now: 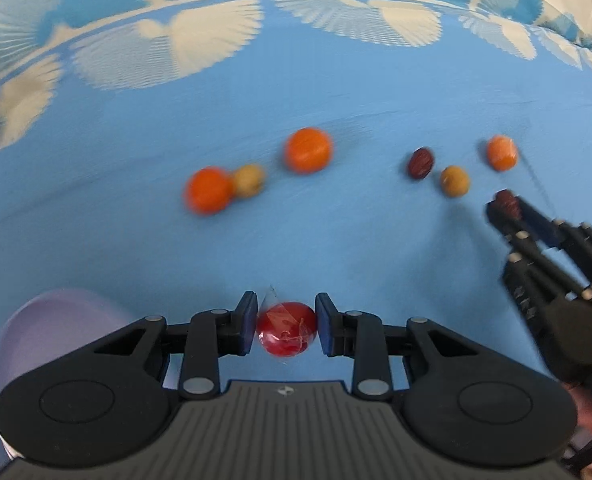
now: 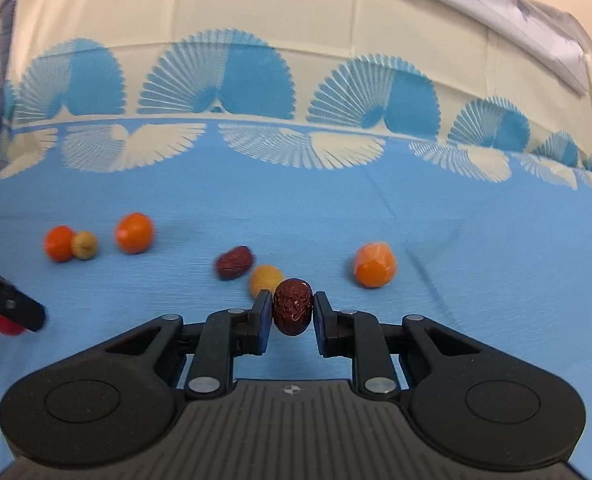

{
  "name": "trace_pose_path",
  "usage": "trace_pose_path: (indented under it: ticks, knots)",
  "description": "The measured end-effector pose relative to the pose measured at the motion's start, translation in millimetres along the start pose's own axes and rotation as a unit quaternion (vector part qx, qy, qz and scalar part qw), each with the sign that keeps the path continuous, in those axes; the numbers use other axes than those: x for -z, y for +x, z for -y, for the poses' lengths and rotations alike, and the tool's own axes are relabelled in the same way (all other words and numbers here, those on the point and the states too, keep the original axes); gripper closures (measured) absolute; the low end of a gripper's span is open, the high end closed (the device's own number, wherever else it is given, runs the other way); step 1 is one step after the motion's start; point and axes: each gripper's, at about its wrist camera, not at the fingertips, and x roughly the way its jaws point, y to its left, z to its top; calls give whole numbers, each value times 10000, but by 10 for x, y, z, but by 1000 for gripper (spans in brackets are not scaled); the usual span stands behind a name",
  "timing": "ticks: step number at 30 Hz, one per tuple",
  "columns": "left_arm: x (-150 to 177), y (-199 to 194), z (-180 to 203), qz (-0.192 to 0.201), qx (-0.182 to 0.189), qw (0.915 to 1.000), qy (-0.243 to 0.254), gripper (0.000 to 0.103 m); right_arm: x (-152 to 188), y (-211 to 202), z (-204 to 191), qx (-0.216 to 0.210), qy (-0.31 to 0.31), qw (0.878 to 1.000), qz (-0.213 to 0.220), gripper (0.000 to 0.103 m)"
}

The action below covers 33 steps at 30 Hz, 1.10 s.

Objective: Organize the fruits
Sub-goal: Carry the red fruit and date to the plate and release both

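Observation:
My left gripper (image 1: 284, 330) is shut on a small red fruit in clear wrap (image 1: 287, 332), its pads pressing both sides. My right gripper (image 2: 292, 312) is shut on a wrinkled dark red date (image 2: 292, 306); the left wrist view shows that same gripper (image 1: 506, 208) at the right with the date (image 1: 508, 203) at its tip. On the blue cloth lie three oranges (image 2: 133, 233) (image 2: 59, 243) (image 2: 375, 265), a second date (image 2: 234, 262) and two small yellowish fruits (image 2: 264, 277) (image 2: 84, 245). The left gripper's finger (image 2: 11, 304) shows at the left edge of the right wrist view.
A pale lilac bowl (image 1: 51, 324) sits at the lower left in the left wrist view, partly behind my left gripper. The blue tablecloth (image 2: 476, 240) has a cream fan-patterned border (image 2: 255, 80) along its far side.

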Motion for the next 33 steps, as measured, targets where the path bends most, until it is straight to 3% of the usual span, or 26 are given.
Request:
trace_pose_path:
  ticks: [8, 17, 24, 33]
  knots:
    - [556, -812, -520, -32, -363, 9986, -379, 68, -46, -994, -422, -907, -525, 9945, -84, 80]
    - [1117, -1545, -930, 167, -427, 9948, -913, 68, -129, -1804, -1097, -2000, -602, 9775, -290, 80]
    - [1524, -1822, -1146, 243, -557, 9913, -1167, 68, -47, -2266, -1395, -2196, -918, 9711, -165, 80]
    - [1893, -2037, -1278, 308, -559, 9883, -1384, 68, 53, -2528, -1490, -2190, -986, 9705, -216, 80]
